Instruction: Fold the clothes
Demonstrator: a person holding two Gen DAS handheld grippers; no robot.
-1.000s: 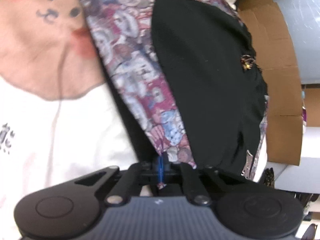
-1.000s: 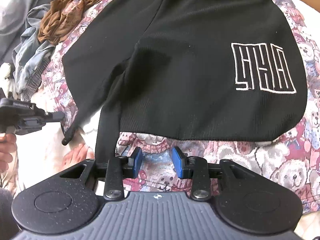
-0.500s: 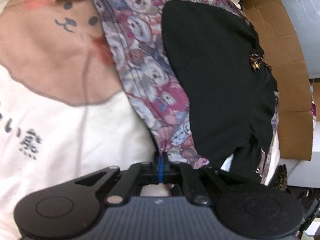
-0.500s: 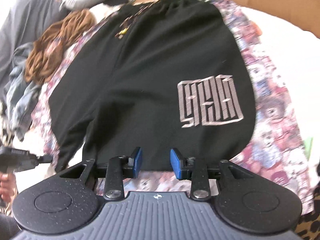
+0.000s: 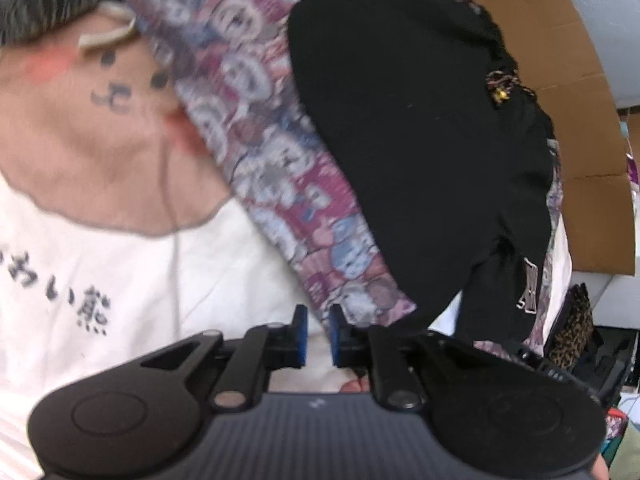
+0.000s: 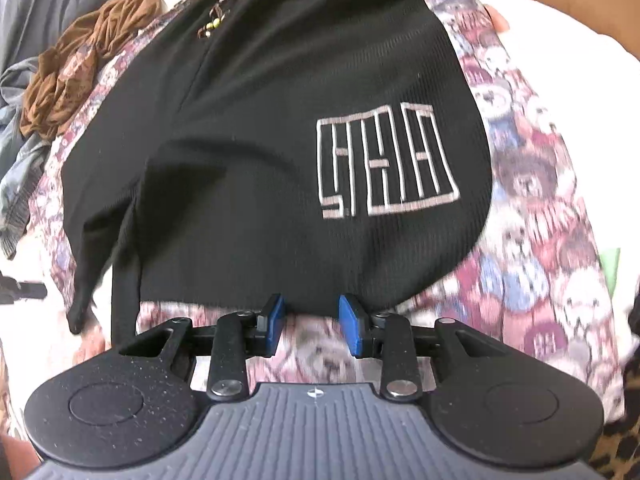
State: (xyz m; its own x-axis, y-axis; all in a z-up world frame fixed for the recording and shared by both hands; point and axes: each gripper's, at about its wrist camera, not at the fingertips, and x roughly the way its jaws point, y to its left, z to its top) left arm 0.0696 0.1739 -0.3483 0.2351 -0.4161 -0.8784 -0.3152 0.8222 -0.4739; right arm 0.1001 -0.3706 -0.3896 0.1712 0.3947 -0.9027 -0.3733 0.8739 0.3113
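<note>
We see one pair of black shorts (image 6: 256,160), a ribbed knit with a gathered waistband at the far end and a braided drawstring (image 6: 214,26) tipped with small beads. They lie flat on a woven bear-print cloth (image 6: 532,216) in maroon, blue and cream. On the right leg an outlined block logo (image 6: 386,160) is stitched in pale thread; its angular letters are too stylised for us to read with confidence.

Our right gripper (image 6: 312,314) hovers just at the near hem of the shorts, its two blue-padded jaws spread fairly wide with nothing between them. Our left gripper (image 5: 318,330) sits at the near edge of the bear-print cloth, its blue pads a narrow gap apart and empty.

To the left in the left wrist view lies one white fabric (image 5: 120,280) printed with a tan bear face and dark Japanese characters, blurred; the last looks like 熊. At far left in the right wrist view we count one crumpled brown garment (image 6: 80,64) and one grey-blue garment (image 6: 20,168). Brown cardboard (image 5: 576,120) stands on the far right.
</note>
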